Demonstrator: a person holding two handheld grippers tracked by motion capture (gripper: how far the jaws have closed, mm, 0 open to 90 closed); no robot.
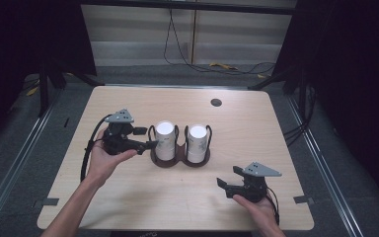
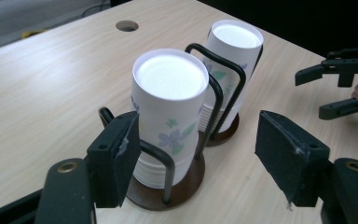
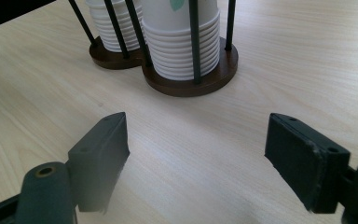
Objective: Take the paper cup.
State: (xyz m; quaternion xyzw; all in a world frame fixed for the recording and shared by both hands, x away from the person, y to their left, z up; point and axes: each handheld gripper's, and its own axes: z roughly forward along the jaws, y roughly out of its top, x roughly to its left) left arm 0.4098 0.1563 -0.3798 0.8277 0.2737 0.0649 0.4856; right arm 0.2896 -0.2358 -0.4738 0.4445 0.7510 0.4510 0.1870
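Observation:
Two stacks of upturned white paper cups with a flower print stand in a black wire holder on a dark brown double base. My left gripper is open at the left stack, its jaws level with the cups. In the left gripper view its pads flank that stack without pressing on it; the right stack stands behind. My right gripper is open low over the table, front right, nothing between its jaws. In the right gripper view the holder base lies ahead.
The wooden table has a round cable hole at the back right. My right gripper also appears at the right edge of the left gripper view. Cables lie on the floor beyond the table.

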